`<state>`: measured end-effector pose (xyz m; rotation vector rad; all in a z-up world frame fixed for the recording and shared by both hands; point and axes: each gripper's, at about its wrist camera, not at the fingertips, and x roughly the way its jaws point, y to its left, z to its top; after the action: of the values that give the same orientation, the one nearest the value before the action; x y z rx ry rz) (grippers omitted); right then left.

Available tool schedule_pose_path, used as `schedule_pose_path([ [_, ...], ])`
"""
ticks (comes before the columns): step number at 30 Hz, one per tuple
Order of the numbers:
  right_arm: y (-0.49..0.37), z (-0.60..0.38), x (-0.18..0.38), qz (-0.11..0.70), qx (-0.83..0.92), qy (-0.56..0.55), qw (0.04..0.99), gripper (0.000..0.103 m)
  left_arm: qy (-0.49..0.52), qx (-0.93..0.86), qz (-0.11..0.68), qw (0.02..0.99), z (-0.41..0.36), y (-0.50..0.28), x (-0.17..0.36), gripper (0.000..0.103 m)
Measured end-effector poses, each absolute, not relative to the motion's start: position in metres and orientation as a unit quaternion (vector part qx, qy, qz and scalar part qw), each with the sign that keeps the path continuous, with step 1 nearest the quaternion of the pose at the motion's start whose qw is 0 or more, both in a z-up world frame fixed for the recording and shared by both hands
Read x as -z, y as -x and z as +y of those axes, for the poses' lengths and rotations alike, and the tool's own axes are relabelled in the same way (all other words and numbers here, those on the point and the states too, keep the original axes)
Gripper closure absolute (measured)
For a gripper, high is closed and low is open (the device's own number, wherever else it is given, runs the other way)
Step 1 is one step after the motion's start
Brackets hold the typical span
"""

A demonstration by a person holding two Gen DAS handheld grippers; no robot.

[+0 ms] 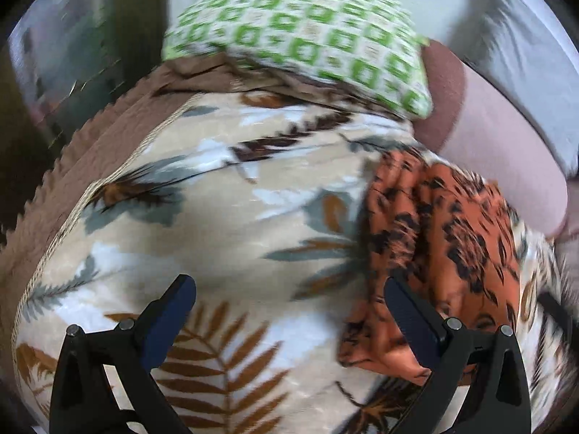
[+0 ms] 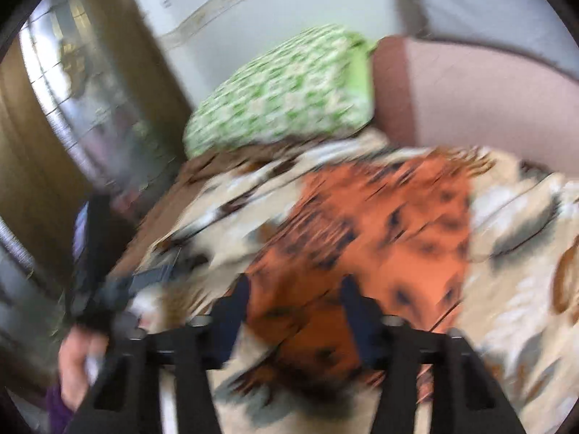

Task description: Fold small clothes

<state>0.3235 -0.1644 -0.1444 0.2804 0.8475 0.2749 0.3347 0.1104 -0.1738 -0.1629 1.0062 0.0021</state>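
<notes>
On the leaf-print bedspread (image 1: 224, 217), near a green pillow (image 1: 307, 36), lies the rumpled orange garment (image 1: 445, 235). Left gripper (image 1: 289, 300) gapes wide and empty; right gripper (image 2: 295, 300) stands apart over the cloth, gripping nothing. Folding is barely begun; next, pinch 1 edge.

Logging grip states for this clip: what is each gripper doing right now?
Left gripper: open, empty.
Right gripper: open above the orange cloth, nothing gripped.

The garment (image 1: 445, 238) is showing orange with black animal-print flecks. The bedspread (image 1: 224, 217) is wearing cream with brown, grey-blue and white fern leaves, brown-bordered. The pillow (image 1: 311, 36) is showing green squares on white.
</notes>
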Motion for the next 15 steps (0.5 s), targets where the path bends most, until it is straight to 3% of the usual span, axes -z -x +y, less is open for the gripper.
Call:
schedule_pose_path([
  [8, -0.453, -0.158, 0.191, 0.481, -0.077, -0.128, 0.864, 0.070, -0.062, 0.016, 0.515, 0.855, 0.052, -0.338, 0.207, 0.000],
  [12, -0.493, -0.143, 0.242, 0.557, -0.111, -0.163, 0.807, 0.071, -0.062, 0.030, 0.541, 0.838, 0.053, -0.343, 0.223, 0.000],
  [15, -0.495, -0.147, 0.253, 0.553, -0.133, -0.193, 0.800, 0.070, -0.080, 0.042, 0.537, 0.838, 0.052, -0.345, 0.226, 0.000],
])
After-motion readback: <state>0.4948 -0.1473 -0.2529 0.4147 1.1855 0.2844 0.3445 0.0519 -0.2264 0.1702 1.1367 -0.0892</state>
